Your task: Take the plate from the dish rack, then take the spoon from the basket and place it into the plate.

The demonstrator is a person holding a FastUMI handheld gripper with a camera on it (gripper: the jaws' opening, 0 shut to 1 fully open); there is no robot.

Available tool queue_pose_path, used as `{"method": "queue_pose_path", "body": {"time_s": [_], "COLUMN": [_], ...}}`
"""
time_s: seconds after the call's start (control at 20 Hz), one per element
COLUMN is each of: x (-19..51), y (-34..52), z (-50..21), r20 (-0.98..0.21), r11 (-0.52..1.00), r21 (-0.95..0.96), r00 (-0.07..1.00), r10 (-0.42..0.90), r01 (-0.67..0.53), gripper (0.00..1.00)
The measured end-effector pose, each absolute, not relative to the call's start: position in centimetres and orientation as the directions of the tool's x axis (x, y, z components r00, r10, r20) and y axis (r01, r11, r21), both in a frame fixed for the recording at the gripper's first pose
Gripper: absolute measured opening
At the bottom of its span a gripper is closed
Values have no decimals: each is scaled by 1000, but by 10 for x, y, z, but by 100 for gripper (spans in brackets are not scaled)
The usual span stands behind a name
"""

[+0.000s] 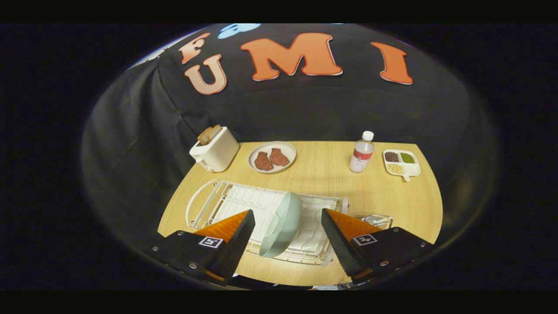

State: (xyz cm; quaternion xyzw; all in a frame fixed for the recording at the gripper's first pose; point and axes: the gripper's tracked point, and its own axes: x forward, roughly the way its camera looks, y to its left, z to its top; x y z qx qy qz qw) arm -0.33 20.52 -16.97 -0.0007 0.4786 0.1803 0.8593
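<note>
A pale green plate (pixel 283 224) stands on edge in the white wire dish rack (pixel 226 198) on the wooden table. My gripper (pixel 287 218) hangs above the rack, open, with the plate's rim in the wide gap between the two orange-and-black fingers (pixel 231 231); neither finger touches it. A small wire basket (pixel 378 220) peeks out beyond the right finger, at the rack's right end. The finger hides most of the basket, and I cannot make out a spoon in it.
At the table's back stand a white toaster (pixel 215 148) with toast, a plate with two brown pieces (pixel 272 157), a plastic bottle (pixel 362 151) and a divided white dish of beans (pixel 401 162). Bare wood (pixel 383 196) lies right of the rack.
</note>
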Motion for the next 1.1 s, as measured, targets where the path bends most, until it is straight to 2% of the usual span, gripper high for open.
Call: {"method": "queue_pose_path", "body": {"time_s": [0.35,0.5,0.7,0.9,1.1], "x": [-16,-20,-31,-32,-35], "y": [220,230,245,247,236], "z": [-216,-228,-241,-250,-248], "r20": [-919,-935,-955,-966,-970], "r11": [945,946,941,937,925], "r21": [113,92,63,-12,-70], "r00": [328,300,255,246,243], "r10": [217,190,154,79,24], "r01": [-307,-312,-333,-348,-373], "gripper": [81,76,59,57,47]}}
